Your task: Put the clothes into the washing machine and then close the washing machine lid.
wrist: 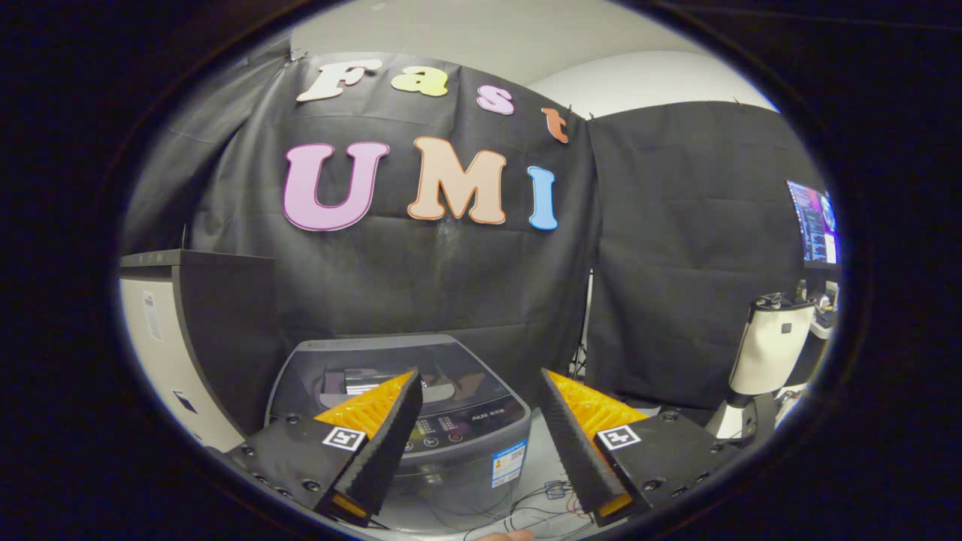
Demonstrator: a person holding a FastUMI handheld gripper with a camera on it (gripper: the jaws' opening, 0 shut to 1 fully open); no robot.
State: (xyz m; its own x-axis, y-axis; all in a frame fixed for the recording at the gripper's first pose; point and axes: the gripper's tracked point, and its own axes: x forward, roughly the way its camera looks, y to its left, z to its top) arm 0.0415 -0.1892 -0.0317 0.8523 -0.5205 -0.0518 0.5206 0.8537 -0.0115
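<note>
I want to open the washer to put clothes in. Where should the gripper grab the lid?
Probably the lid's front edge, just behind the control panel, coming from the front and above. It lies flat and shut, likely hinged at the back. The gripper is open, holding nothing.

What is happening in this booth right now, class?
A person's hand-held claw hangs open with nothing between its fingers, aimed at a small grey top-loading washing machine just ahead and below. The machine's dark see-through lid looks closed. A tall white and black cabinet stands beside the machine. No step of the laundry task looks begun.
</note>
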